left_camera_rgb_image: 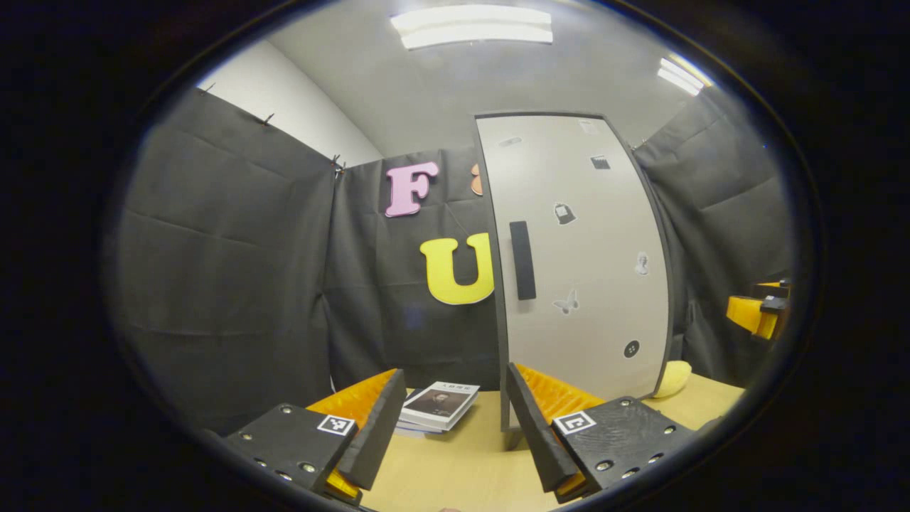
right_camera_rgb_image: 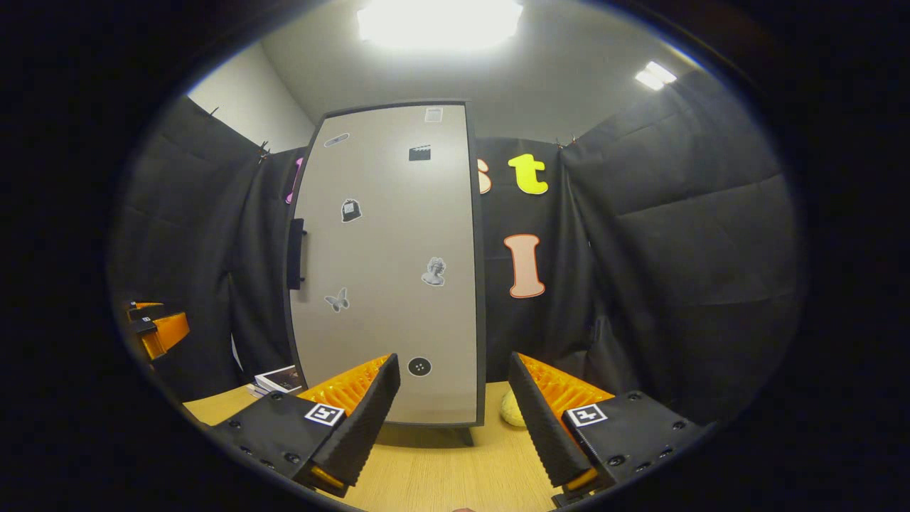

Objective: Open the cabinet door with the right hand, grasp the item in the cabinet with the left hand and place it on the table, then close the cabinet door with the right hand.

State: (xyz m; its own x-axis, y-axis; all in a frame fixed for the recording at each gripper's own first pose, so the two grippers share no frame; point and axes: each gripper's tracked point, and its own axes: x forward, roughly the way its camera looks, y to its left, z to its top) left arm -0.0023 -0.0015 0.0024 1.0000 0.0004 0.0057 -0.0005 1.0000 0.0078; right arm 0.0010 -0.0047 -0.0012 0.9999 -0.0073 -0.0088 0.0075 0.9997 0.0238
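Note:
A tall grey cabinet (left_camera_rgb_image: 590,270) stands on the wooden table (left_camera_rgb_image: 462,462), its door shut, with a dark vertical handle (left_camera_rgb_image: 522,259) near the left edge and small stickers on it. In the right gripper view the same cabinet (right_camera_rgb_image: 398,270) stands ahead with its handle (right_camera_rgb_image: 296,254) at the left side. My left gripper (left_camera_rgb_image: 449,427) is open, low over the table, short of the cabinet. My right gripper (right_camera_rgb_image: 453,419) is open too, facing the door's lower part with nothing between its fingers. The cabinet's inside is hidden.
A small stack of books (left_camera_rgb_image: 439,407) lies on the table left of the cabinet, also seen as books (right_camera_rgb_image: 279,380) at the left. A pale yellow round thing (left_camera_rgb_image: 672,378) sits beside the cabinet's right foot. Black cloth walls close in the table.

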